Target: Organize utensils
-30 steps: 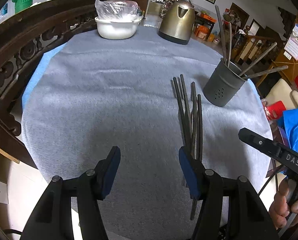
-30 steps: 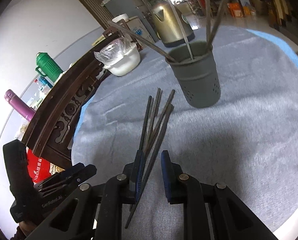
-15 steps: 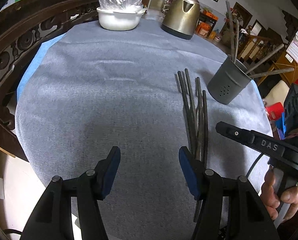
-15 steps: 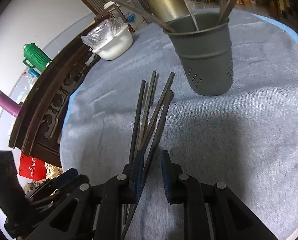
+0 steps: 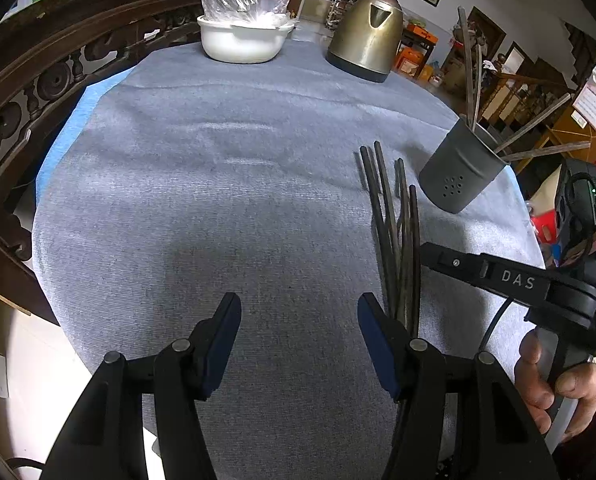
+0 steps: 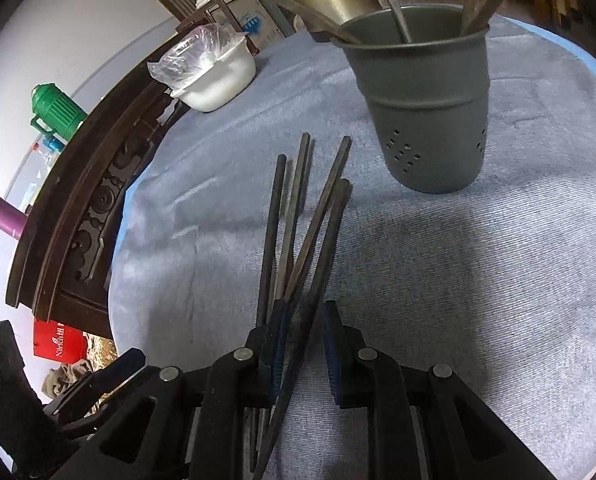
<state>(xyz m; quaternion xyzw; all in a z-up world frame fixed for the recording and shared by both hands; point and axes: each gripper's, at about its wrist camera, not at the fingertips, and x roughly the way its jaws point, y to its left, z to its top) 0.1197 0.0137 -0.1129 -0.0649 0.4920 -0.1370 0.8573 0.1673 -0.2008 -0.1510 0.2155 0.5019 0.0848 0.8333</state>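
Chopsticks (image 6: 298,220), dark, slim, square-sectioned: a loose fan lying on our grey ribbed cloth (image 6: 457,280), just beside the holder (image 6: 425,112). Since a second ago our right gripper (image 6: 303,344) has come lower and closer over their near ends; its narrow jaws straddle one stick, though we cannot tell if they clamp it. Pickup looks imminent. Left gripper (image 5: 298,344) hangs released, empty. Holder: matte grey, perforated, already stocked.

Four dark chopsticks (image 6: 298,216) lay loose on the table (image 6: 457,280), fanned out ahead of the right claw (image 6: 303,344). Beyond them stood one grey holder (image 6: 425,120) with four more sticks (image 5: 471,76) in it. Farther off were one kettle (image 5: 367,36) and one white bowl (image 5: 242,38). There were two claws, the left claw (image 5: 298,340) the other.
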